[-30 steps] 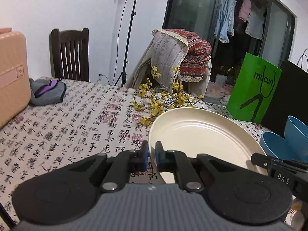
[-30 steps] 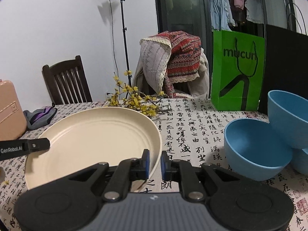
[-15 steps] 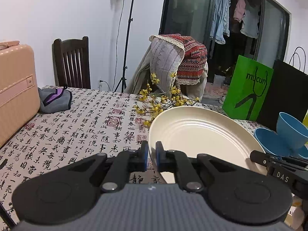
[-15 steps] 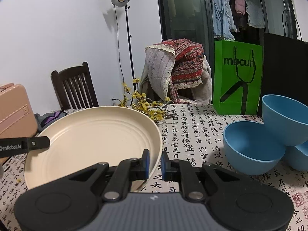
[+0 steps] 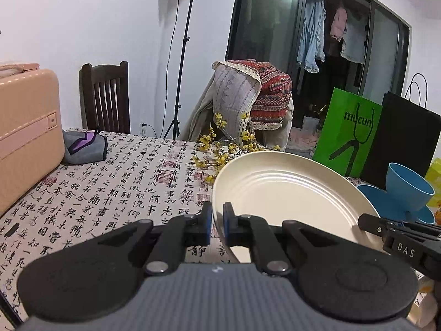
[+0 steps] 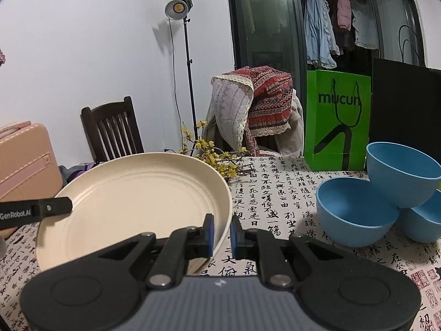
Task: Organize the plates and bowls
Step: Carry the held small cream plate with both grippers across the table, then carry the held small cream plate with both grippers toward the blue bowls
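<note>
Calligraphy-print tablecloth covers the table, with a light stand and draped chair beyond the jaws. Both the left gripper and right gripper are clamped on opposite rims of the cream plate, face up and tilted off the cloth, with blue bowls right of the right jaws.

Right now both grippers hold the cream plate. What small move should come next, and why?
Probably carry the cream plate level a little further before lowering. The left gripper and the right gripper are shut on opposite rims. The blue bowls sit close on the right, so keep clear of them.
</note>
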